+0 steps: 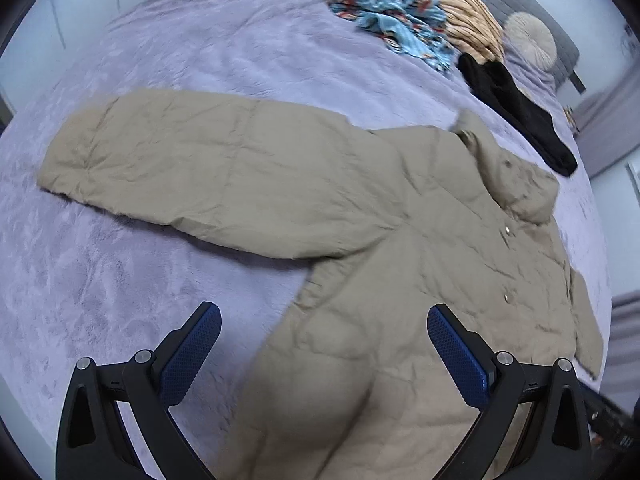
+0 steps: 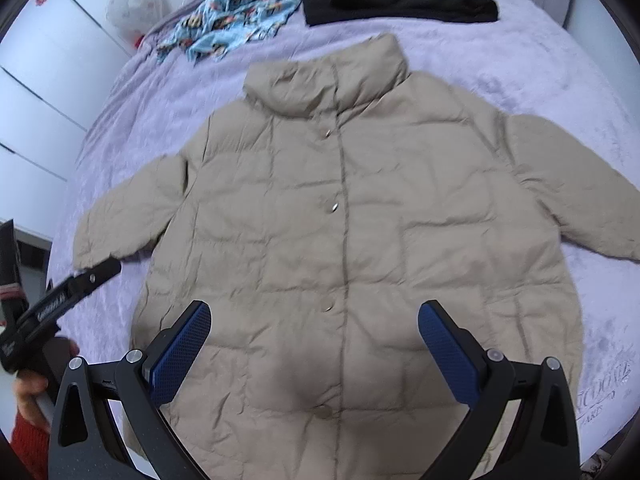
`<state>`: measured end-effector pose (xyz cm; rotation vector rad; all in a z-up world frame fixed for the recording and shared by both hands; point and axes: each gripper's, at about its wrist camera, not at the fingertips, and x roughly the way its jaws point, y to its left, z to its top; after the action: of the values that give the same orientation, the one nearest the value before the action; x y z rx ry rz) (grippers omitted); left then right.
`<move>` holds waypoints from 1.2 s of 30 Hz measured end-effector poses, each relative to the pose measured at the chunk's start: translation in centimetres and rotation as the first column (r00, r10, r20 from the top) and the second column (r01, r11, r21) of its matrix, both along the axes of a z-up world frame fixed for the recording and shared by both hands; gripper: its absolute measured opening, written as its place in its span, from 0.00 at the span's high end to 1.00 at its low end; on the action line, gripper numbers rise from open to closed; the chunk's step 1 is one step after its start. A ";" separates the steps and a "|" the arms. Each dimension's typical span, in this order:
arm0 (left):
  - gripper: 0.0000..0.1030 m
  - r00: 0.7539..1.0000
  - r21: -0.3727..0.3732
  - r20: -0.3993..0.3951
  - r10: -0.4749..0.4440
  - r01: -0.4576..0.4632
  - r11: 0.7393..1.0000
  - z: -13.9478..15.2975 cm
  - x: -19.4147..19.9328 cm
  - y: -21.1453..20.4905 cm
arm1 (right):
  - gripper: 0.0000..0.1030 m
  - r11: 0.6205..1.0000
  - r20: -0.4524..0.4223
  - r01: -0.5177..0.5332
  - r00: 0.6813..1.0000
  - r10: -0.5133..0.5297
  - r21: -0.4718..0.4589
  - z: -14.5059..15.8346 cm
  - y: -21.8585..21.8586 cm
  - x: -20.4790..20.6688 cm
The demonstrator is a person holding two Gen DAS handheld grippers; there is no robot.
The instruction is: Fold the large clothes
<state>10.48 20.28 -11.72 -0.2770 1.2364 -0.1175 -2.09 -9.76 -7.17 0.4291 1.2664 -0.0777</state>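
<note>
lilac bed cover [image 2: 500,80]; blue patterned cloth [image 2: 232,20], black garment [image 2: 400,0], round pillow [image 1: 530,38] near headboard.

Bed [image 2: 500,76] w/ lilac plush blanket; white cupboard doors [image 2: 44,80] to one side, grey headboard [image 1: 532,4] behind, daylight cool.

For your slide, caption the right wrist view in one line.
Open right gripper hovers over a beige puffer jacket spread flat on a lilac bedspread.

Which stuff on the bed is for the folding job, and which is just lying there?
For the job:
beige puffer jacket
left gripper, open
right gripper, open

Just lying about:
blue patterned cloth
black garment
cream knit
round cushion
</note>
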 end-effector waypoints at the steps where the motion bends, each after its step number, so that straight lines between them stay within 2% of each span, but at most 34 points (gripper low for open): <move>1: 0.00 0.999 -0.025 -0.003 0.036 -0.036 0.999 -0.9 0.5 1.6 | 0.00 1.000 -0.005 0.002 1.000 -0.002 0.010 -0.7 0.7 0.2; 3: 0.00 0.992 -0.093 -0.017 0.122 -0.123 0.988 -3.1 1.6 5.3 | 0.00 0.999 -0.026 0.000 1.000 0.001 0.053 -2.4 2.5 0.6; 6: 0.00 0.971 -0.193 -0.060 0.231 -0.238 0.952 -6.6 2.9 10.0 | 0.00 0.996 -0.033 -0.023 0.999 0.025 0.084 -4.3 4.7 1.3; 9: 0.00 0.950 -0.279 -0.097 0.298 -0.313 0.908 -9.2 4.6 13.2 | 0.00 0.995 -0.029 -0.044 0.998 0.047 0.087 -5.6 6.5 2.5; 11: 0.00 0.942 -0.310 -0.077 0.328 -0.335 0.890 -9.6 6.1 14.6 | 0.00 0.994 -0.022 -0.053 0.998 0.055 0.098 -5.7 7.3 3.2; 17: 0.00 0.937 -0.239 0.029 0.349 -0.332 0.912 -9.3 12.3 16.6 | 0.00 0.992 0.020 -0.066 0.998 0.064 0.104 -5.9 8.5 5.7; 18: 0.05 0.934 -0.220 0.042 0.354 -0.337 0.915 -9.3 13.0 16.8 | 0.00 0.992 0.026 -0.064 0.998 0.062 0.108 -6.0 8.6 6.3; 20: 0.32 0.935 -0.161 0.054 0.350 -0.338 0.927 -9.3 14.3 17.2 | 0.00 0.992 0.045 -0.061 0.997 0.056 0.115 -6.0 8.9 7.4; 21: 0.63 0.942 -0.141 0.055 0.331 -0.321 0.936 -9.4 14.9 17.3 | 0.00 0.991 0.052 -0.058 0.997 0.052 0.121 -5.9 8.9 7.9; 22: 0.87 0.947 -0.165 0.058 0.316 -0.304 0.939 -9.3 15.0 17.8 | 0.00 0.989 0.066 -0.054 0.997 0.045 0.134 -5.8 9.1 8.5; 23: 0.91 0.948 -0.224 0.053 0.313 -0.294 0.929 -9.2 15.1 18.3 | 0.00 0.988 0.076 -0.051 0.996 0.040 0.144 -5.8 9.2 9.4; 24: 0.91 0.945 -0.234 0.058 0.323 -0.302 0.924 -8.8 14.9 18.5 | 0.00 0.987 0.088 -0.045 0.996 0.032 0.155 -5.7 9.3 10.1; 27: 0.91 0.947 -0.178 0.157 0.282 -0.253 0.951 -5.2 14.2 18.1 | 0.01 0.984 0.118 -0.022 0.993 0.001 0.177 -5.6 9.7 11.9; 28: 0.91 0.947 -0.168 0.187 0.260 -0.230 0.959 -3.9 13.7 17.7 | 0.05 0.982 0.132 -0.015 0.991 -0.010 0.187 -5.6 9.9 12.4; 29: 0.91 0.947 -0.157 0.219 0.237 -0.205 0.966 -2.5 13.3 17.2 | 0.29 0.979 0.145 -0.012 0.989 -0.017 0.202 -5.8 10.2 13.1; 30: 0.91 0.945 -0.141 0.254 0.206 -0.174 0.975 -1.0 12.8 16.5 | 0.69 0.974 0.139 -0.019 0.990 -0.014 0.227 -6.3 10.6 14.0; 31: 0.91 0.943 -0.127 0.284 0.176 -0.145 0.981 0.3 12.6 15.7 | 0.83 0.966 0.127 -0.023 0.992 -0.010 0.257 -7.0 11.0 14.8; 32: 0.91 0.938 -0.110 0.318 0.138 -0.108 0.988 1.8 12.2 14.8 | 0.89 0.955 0.122 -0.024 0.992 -0.013 0.297 -7.7 11.4 15.5; 36: 0.91 0.906 -0.071 0.424 0.009 0.024 0.997 6.7 10.2 10.9 | 0.89 0.935 0.123 -0.071 0.992 0.030 0.347 -10.4 13.9 17.4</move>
<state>20.66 31.15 -5.06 -0.2936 0.7990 -0.2198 15.34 4.09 -17.58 0.6988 1.1771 0.2194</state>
